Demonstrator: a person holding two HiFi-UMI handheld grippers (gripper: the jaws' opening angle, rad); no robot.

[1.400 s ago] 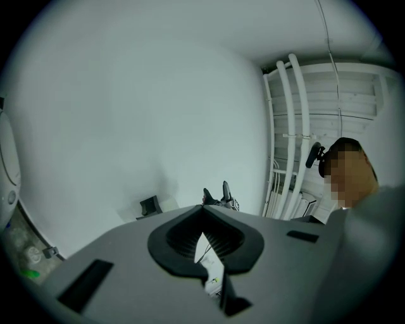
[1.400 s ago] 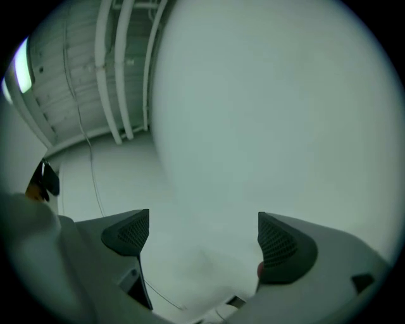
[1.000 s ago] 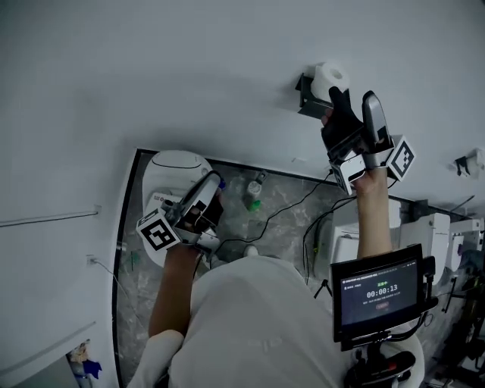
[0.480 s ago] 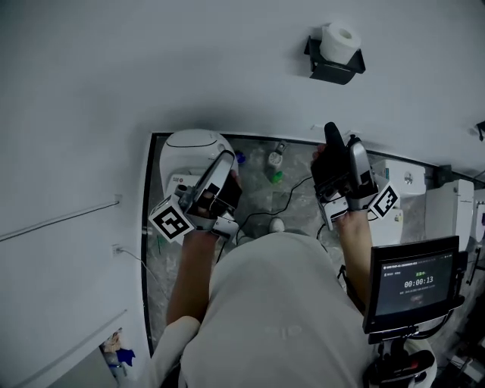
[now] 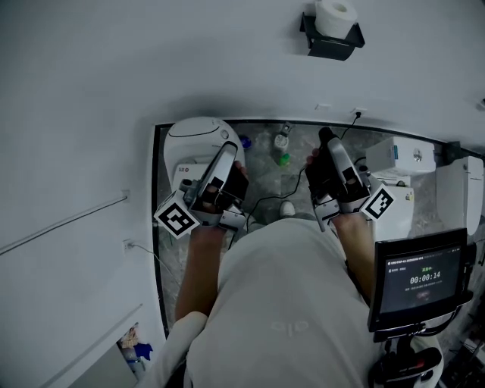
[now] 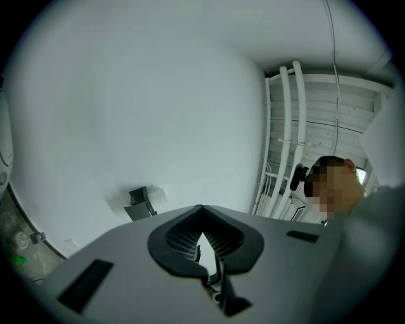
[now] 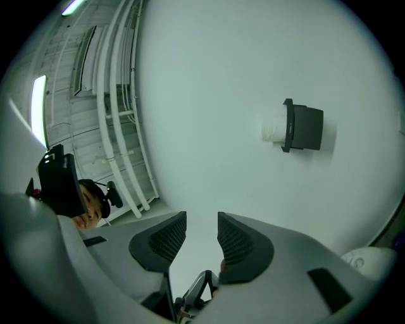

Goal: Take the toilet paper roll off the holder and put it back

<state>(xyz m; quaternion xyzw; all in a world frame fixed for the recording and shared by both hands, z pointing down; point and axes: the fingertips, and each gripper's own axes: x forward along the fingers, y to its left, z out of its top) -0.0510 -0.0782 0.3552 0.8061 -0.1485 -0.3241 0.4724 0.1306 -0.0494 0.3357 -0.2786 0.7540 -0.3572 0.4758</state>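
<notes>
The white toilet paper roll (image 5: pixel 334 15) sits on its black holder (image 5: pixel 331 47) on the white wall, at the top of the head view. In the right gripper view the roll (image 7: pixel 273 128) and the holder (image 7: pixel 305 128) show far off at the upper right. My right gripper (image 5: pixel 327 138) hangs well below the holder, away from the wall; its jaws are closing with a narrow gap and nothing between them (image 7: pixel 201 221). My left gripper (image 5: pixel 229 150) is held low at the left, shut and empty (image 6: pixel 201 210).
A white toilet (image 5: pixel 198 140) stands on the marble floor below the left gripper. Small bottles (image 5: pixel 282 141) and a black cable (image 5: pixel 276 198) lie on the floor. A white unit (image 5: pixel 402 155) and a timer screen (image 5: pixel 420 276) are at the right. White pipes (image 6: pixel 288 126) run up a far wall.
My right gripper has drawn back and down from the roll and its jaws have narrowed. The roll stays on the holder. The left gripper has barely moved.
</notes>
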